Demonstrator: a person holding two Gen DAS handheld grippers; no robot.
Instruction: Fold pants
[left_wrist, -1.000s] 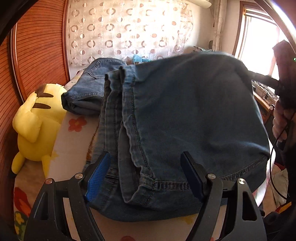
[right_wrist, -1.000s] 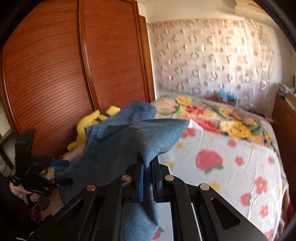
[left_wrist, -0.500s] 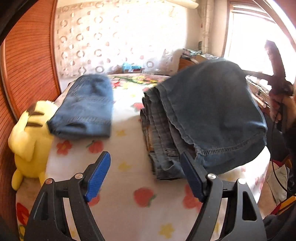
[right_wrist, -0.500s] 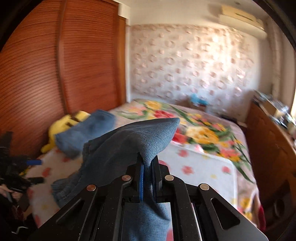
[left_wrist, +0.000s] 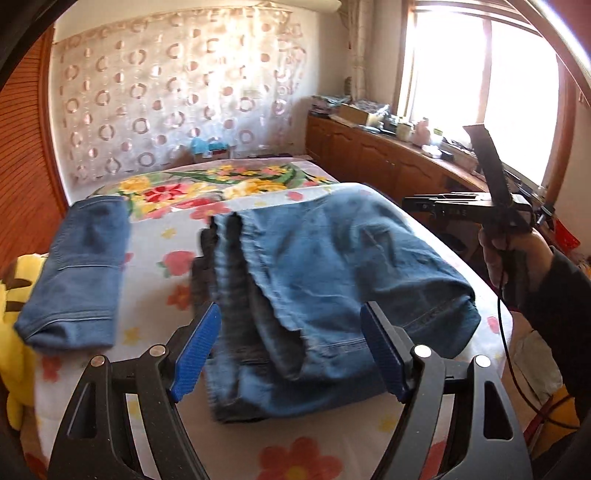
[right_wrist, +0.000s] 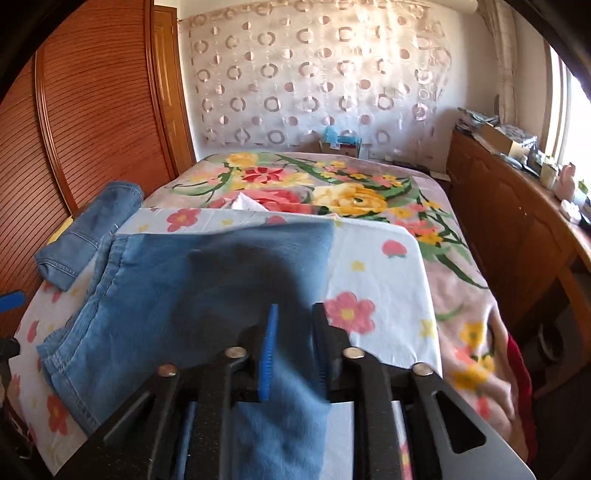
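Folded blue jeans (left_wrist: 325, 288) lie on the white flowered sheet (left_wrist: 170, 258) on the bed; they also show in the right wrist view (right_wrist: 192, 288). My left gripper (left_wrist: 290, 347) is open and empty, just in front of the jeans' hem edge. My right gripper (right_wrist: 293, 347) has its jaws parted a little, with a fold of the jeans still lying between the pads (right_wrist: 267, 350). In the left wrist view the right gripper (left_wrist: 421, 205) is at the jeans' far right edge.
A second folded pair of jeans (left_wrist: 81, 269) lies at the left of the bed, beside a yellow plush toy (left_wrist: 14, 332). A flowered blanket (right_wrist: 332, 184) covers the far half. A wooden wardrobe (right_wrist: 92, 110) stands left, a cluttered wooden counter (right_wrist: 517, 192) right.
The right gripper carried the jeans down onto the sheet and its jaws have parted from shut. The left gripper has drawn back, open, with the jeans now lying flatter.
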